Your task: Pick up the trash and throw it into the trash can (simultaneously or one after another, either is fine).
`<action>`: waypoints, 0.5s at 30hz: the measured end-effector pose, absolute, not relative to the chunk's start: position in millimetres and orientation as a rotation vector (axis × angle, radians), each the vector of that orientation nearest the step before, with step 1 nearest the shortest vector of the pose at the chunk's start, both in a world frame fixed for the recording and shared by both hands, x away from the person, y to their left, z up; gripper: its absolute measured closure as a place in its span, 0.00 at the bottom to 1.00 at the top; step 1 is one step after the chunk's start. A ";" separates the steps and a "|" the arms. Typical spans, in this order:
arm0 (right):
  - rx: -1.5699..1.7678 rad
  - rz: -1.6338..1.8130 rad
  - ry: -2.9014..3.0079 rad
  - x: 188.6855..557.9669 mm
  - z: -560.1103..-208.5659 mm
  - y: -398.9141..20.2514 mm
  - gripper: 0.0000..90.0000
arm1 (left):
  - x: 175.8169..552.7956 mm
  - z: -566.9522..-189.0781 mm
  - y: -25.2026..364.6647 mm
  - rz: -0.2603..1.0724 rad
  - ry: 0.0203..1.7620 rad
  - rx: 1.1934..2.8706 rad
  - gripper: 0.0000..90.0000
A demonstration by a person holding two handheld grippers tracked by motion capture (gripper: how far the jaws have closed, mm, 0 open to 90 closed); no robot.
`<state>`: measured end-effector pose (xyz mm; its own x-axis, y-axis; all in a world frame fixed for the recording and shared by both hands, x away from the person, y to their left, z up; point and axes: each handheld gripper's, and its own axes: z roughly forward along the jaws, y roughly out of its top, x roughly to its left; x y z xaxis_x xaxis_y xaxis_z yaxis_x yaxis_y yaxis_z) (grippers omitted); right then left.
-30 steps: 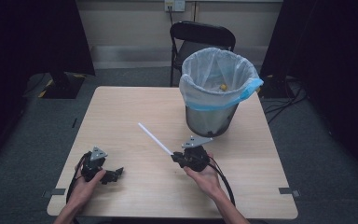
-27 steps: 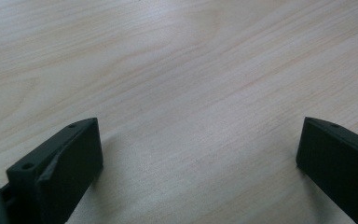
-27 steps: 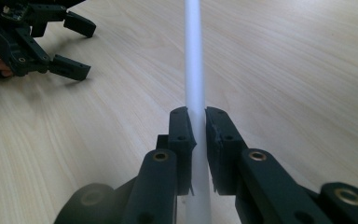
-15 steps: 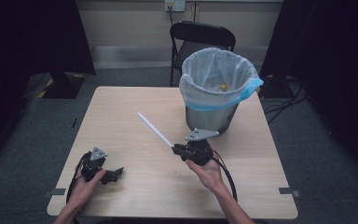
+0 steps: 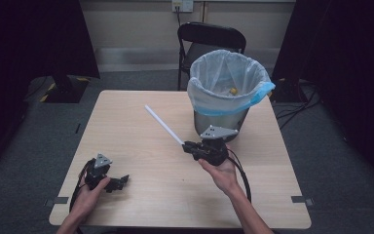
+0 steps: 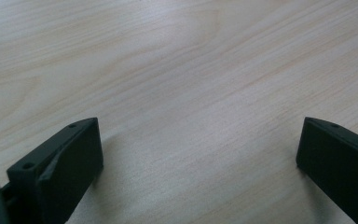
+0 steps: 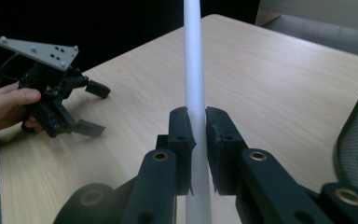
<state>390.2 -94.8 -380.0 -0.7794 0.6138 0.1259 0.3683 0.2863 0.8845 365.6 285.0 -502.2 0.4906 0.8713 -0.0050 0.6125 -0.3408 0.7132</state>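
A long white tube (image 5: 164, 125) sticks out up and to the left from my right gripper (image 5: 190, 146), which is shut on its near end above the table's middle. Seen from the right gripper view, the tube (image 7: 194, 84) runs straight up between the two closed jaws of that gripper (image 7: 198, 135). My left gripper (image 5: 121, 181) rests low on the table near the front left corner, jaws wide apart with only bare wood between them (image 6: 200, 140). The right gripper view catches it too, the left gripper (image 7: 93, 107) lying open in a hand.
A metal bin (image 5: 224, 122) lined with a clear and blue bag stands at the table's back right, just behind my right gripper, with a small yellow object (image 5: 233, 90) inside. A black chair (image 5: 209, 39) stands behind the table (image 5: 126, 112).
My right gripper has lifted and shifted slightly right toward the bin with the tube in it. The left gripper has stayed put.
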 end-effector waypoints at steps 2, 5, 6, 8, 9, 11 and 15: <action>0.901 1.496 2.307 390.6 -376.4 -95.9 0.90 | 365.6 -502.2 285.0 0.504 1.217 2.076 0.00; 0.898 1.525 2.268 393.0 -363.3 -102.2 0.90 | 365.6 -502.2 285.0 0.504 1.216 2.076 0.00; 0.896 1.533 2.257 394.0 -359.2 -104.3 0.90 | 365.7 -502.2 285.0 0.504 1.216 2.077 0.00; 0.885 1.536 2.243 395.4 -349.7 -108.7 0.90 | 365.7 -502.2 285.0 0.504 1.216 2.077 0.00; 0.883 1.540 2.239 395.7 -347.4 -109.7 0.90 | 365.7 -502.1 285.2 0.504 1.214 2.080 0.00; 0.881 1.546 2.227 396.1 -343.5 -111.3 0.90 | 365.7 -502.2 285.0 0.504 1.216 2.077 0.00; 0.863 1.571 2.210 396.8 -335.4 -112.6 0.90 | 365.7 -502.2 285.0 0.503 1.216 2.077 0.00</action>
<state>396.8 -112.6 -335.4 -0.7768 0.6216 0.1012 0.2997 0.2236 0.9274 365.7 285.0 -502.2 0.4909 0.8712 -0.0050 0.6129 -0.3413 0.7127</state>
